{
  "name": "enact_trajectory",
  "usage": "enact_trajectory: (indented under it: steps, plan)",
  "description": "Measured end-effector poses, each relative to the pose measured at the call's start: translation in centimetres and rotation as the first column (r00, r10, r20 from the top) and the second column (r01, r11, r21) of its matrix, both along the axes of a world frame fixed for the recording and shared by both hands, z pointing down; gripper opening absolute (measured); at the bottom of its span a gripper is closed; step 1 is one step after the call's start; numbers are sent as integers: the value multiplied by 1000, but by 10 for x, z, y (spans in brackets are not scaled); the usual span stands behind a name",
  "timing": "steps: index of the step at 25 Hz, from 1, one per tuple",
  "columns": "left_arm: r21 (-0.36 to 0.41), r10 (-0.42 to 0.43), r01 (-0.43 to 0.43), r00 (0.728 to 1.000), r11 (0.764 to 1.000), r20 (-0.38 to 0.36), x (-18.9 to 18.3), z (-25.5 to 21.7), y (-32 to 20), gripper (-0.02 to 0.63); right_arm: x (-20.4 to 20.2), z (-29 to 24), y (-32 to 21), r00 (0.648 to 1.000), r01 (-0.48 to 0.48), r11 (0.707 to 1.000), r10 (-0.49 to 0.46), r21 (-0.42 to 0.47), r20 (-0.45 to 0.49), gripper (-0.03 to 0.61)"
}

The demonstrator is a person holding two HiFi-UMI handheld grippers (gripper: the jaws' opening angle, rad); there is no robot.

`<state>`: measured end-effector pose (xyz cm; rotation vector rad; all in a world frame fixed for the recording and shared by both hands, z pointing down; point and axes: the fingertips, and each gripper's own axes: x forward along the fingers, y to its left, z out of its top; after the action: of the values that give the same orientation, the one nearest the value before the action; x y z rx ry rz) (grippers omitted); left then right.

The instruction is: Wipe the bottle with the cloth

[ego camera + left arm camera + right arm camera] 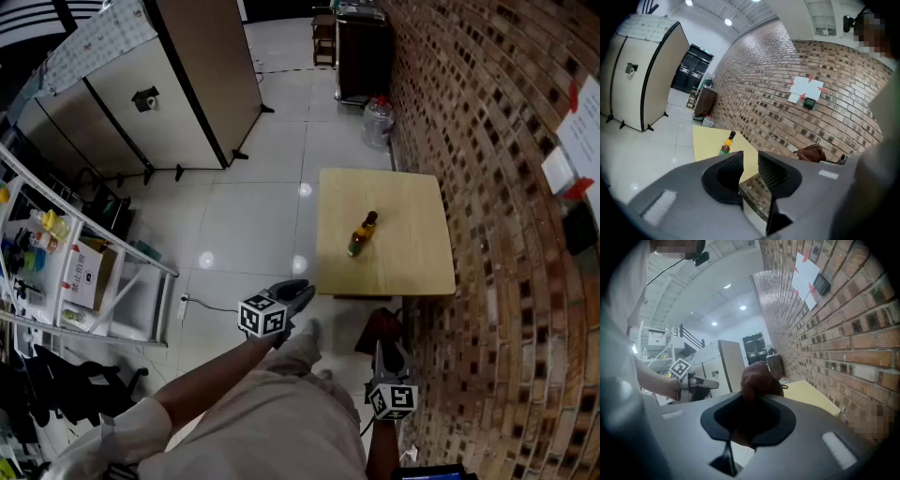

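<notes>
A small bottle (362, 234) with a yellow neck, a dark cap and a green label stands upright near the middle of the light wooden table (412, 262). In the left gripper view the bottle (726, 145) shows far ahead, beyond the jaws. My left gripper (298, 291) hovers over the floor short of the table, jaws nearly together and holding nothing. My right gripper (386, 352) is lower right, near the brick wall, shut on a brown cloth (378, 328). In the right gripper view the cloth (757, 378) bunches up out of the jaws.
A brick wall (506, 187) runs along the right, with papers (581, 122) pinned to it. A metal shelf rack (56, 272) stands at the left, white partitions (159, 84) at the back left. A water jug (378, 122) and a dark cabinet (361, 47) sit beyond the table.
</notes>
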<state>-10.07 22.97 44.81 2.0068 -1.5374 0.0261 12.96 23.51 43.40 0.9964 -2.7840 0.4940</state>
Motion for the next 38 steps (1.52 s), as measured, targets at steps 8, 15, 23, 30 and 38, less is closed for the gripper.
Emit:
enact_trajectory:
  steps: [8, 15, 23, 30, 38]
  plan:
    - [-33, 78, -77, 997, 996, 25, -18, 11, -76, 127, -22, 5, -41, 999, -23, 1000, 23, 2, -33, 67]
    - [-100, 228, -223, 973, 970, 45, -32, 40, -177, 165, -59, 34, -105, 991, -93, 994, 87, -55, -100, 67]
    - [-223, 450, -425, 890, 877, 74, -29, 82, -262, 202, -100, 47, -167, 973, -215, 971, 203, -108, -112, 67]
    - [-341, 566, -519, 823, 784, 47, -31, 123, -310, 245, -117, 66, -203, 940, -339, 925, 328, -169, -92, 67]
    - [-433, 671, -587, 739, 684, 58, -8, 146, -311, 270, -110, 74, -220, 899, -437, 883, 428, -170, -89, 67]
